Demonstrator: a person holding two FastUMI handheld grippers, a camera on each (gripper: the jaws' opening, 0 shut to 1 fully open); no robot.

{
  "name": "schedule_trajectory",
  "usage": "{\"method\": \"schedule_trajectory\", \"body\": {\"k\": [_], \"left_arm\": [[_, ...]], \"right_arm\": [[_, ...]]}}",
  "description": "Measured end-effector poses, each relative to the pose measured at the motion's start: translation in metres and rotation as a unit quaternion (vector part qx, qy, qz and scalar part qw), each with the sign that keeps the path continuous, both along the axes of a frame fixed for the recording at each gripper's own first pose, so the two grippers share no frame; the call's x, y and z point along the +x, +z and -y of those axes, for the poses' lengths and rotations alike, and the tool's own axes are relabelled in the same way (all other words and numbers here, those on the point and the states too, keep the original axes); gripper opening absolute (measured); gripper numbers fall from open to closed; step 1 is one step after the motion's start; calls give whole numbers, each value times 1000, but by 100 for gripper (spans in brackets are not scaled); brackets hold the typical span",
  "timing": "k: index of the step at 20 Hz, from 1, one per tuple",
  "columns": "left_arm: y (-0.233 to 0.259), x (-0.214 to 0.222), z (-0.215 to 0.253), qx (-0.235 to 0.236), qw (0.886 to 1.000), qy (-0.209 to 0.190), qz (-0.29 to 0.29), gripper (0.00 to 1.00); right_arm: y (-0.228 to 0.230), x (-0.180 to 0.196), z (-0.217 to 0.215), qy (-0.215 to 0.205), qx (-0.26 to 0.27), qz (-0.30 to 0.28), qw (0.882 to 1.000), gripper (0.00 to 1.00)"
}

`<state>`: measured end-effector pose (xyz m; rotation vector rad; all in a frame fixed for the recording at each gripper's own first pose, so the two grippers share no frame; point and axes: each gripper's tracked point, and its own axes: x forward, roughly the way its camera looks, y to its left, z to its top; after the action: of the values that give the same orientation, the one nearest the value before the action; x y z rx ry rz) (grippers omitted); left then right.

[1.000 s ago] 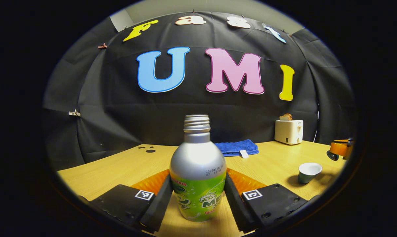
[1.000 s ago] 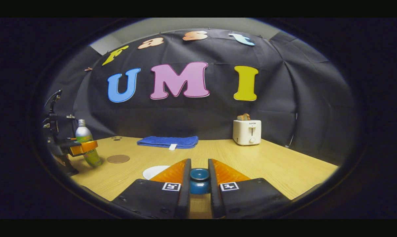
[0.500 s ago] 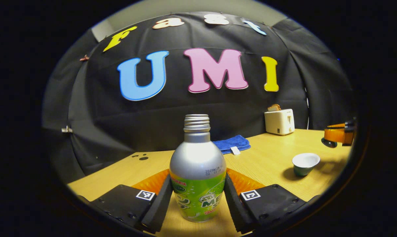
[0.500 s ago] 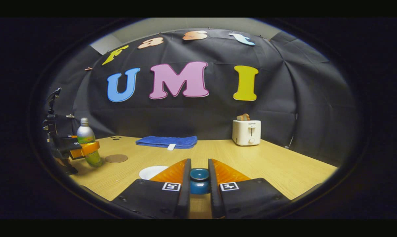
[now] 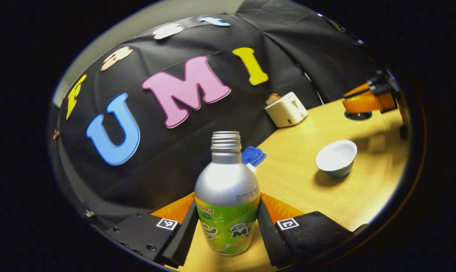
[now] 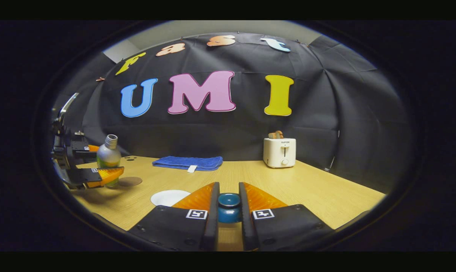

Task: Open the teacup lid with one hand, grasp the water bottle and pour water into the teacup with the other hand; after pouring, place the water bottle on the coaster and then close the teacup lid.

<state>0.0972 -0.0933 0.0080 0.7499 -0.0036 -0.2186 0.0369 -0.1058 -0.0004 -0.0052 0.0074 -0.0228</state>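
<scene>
In the left gripper view my left gripper is shut on a silver bottle with a green label, its uncapped neck pointing away from me. The view is rolled, so the table slopes. The open teacup, white inside, stands on the table to the right of the bottle. In the right gripper view my right gripper is shut on the blue knob of the teacup lid, held above the table. The bottle leans toward the cup, clear of the brown coaster.
A folded blue towel and a white toaster stand at the back of the wooden table, against the black cloth wall. The right gripper, holding the lid, hangs beyond the cup in the left gripper view.
My left gripper has lifted the bottle off the table, carried it toward the teacup and begun tilting it. The right gripper has stayed still with the lid.
</scene>
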Motion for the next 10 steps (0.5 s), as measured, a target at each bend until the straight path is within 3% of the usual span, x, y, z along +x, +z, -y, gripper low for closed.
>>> {"method": "schedule_trajectory", "body": {"k": [1,4,6,7,8,10], "left_arm": [[-2,2,8,33,999,-12,1,80],[-16,6,27,117,992,-51,-12,80],[-19,9,36,167,984,-68,-9,80],[-21,10,43,188,979,-77,-8,80],[-22,12,48,207,975,-85,-8,80],[-25,16,52,243,965,-92,-12,79]], "right_arm": [[1,0,3,-3,0,1,1000,29],[0,0,12,-7,0,1,1000,25],[0,0,15,-5,0,0,1000,29],[1,0,16,-4,1,0,1000,24],[1,-1,17,-3,0,0,1000,29],[1,0,18,-3,0,1,1000,24]]}}
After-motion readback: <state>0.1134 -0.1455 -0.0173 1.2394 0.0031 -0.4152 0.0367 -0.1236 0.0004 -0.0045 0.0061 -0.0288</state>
